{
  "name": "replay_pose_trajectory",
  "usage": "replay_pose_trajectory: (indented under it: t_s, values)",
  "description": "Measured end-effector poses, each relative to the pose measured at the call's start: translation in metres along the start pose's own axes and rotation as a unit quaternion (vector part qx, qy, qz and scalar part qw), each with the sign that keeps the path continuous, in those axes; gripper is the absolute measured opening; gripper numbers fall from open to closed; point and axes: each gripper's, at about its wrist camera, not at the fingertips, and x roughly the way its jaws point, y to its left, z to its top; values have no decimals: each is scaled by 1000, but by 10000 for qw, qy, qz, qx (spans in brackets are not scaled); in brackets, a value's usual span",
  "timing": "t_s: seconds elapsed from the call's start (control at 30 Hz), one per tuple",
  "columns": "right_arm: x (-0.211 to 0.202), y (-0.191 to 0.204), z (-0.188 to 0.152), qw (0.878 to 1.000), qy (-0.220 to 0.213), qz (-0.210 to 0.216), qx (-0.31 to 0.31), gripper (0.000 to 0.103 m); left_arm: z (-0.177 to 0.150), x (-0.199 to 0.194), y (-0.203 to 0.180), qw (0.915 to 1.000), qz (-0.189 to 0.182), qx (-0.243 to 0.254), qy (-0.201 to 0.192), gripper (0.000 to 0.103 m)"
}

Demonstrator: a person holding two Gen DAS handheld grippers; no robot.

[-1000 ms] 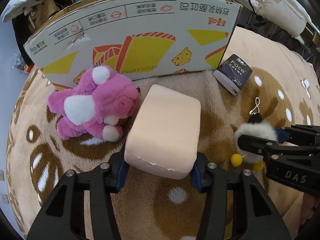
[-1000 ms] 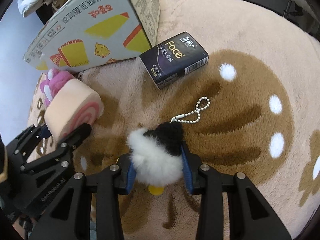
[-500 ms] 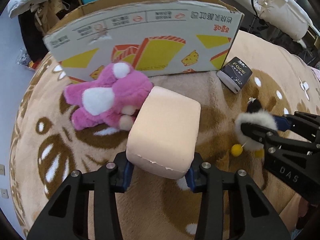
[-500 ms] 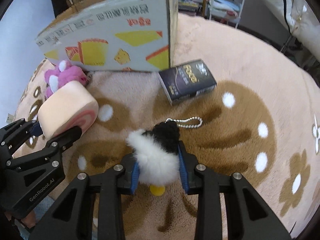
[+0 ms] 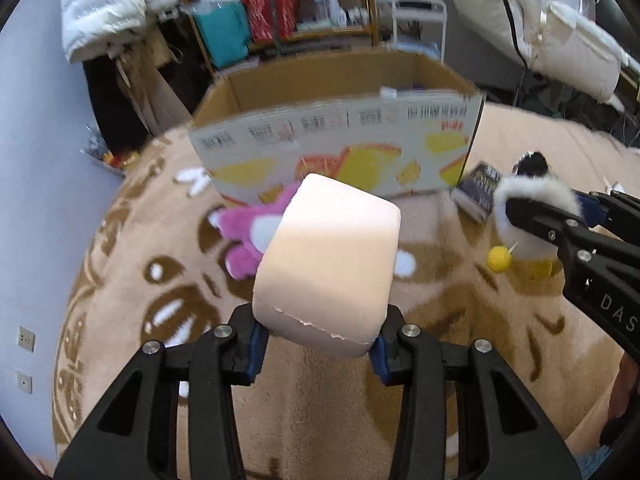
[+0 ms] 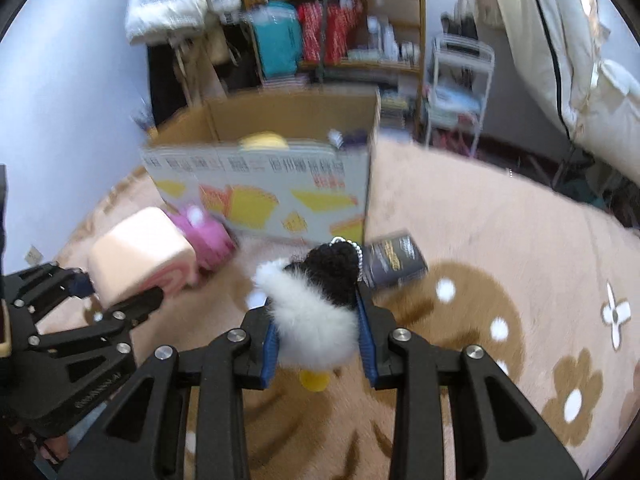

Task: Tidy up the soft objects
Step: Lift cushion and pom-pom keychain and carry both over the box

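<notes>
My left gripper (image 5: 318,346) is shut on a peach cake-roll cushion (image 5: 330,264) and holds it above the rug; the cushion also shows in the right wrist view (image 6: 140,254). My right gripper (image 6: 318,350) is shut on a fluffy black-and-white penguin keychain plush (image 6: 316,308), also lifted, which shows in the left wrist view (image 5: 532,200) as well. A pink plush bear (image 5: 250,232) lies on the rug in front of an open cardboard box (image 5: 336,144), partly hidden by the cushion.
A dark tissue pack (image 6: 394,262) lies on the beige patterned rug (image 6: 500,264) by the box's right corner. Something yellow (image 6: 264,142) sits inside the box. Shelves (image 6: 340,20) and a white cart (image 6: 456,92) stand behind it.
Both grippers have risen from the rug with their plush objects and tilted up, so the box opening and the room behind now show. The pink bear stays on the rug.
</notes>
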Motion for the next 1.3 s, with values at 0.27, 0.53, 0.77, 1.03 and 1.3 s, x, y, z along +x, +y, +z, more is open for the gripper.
replay_pose_trajectory:
  t_s: [0.27, 0.53, 0.77, 1.03, 1.3]
  values:
    - [-27, 7, 15, 9970, -706, -143, -288, 35, 8, -40, 13, 9962, 364, -28, -787, 41]
    - [-31, 6, 40, 9949, -951, -171, -292, 35, 36, -57, 35, 9893, 640, -155, -1300, 41]
    - [-26, 3, 66, 9904, -1249, -338, -491, 35, 67, -62, 57, 9836, 739, -379, -1602, 41]
    - [-13, -1, 98, 9864, -1525, -331, -516, 36, 98, -50, 63, 9802, 787, -305, -1792, 41]
    - [12, 5, 114, 9854, -1568, -203, -635, 36, 115, -25, 56, 9792, 721, -62, -1897, 42]
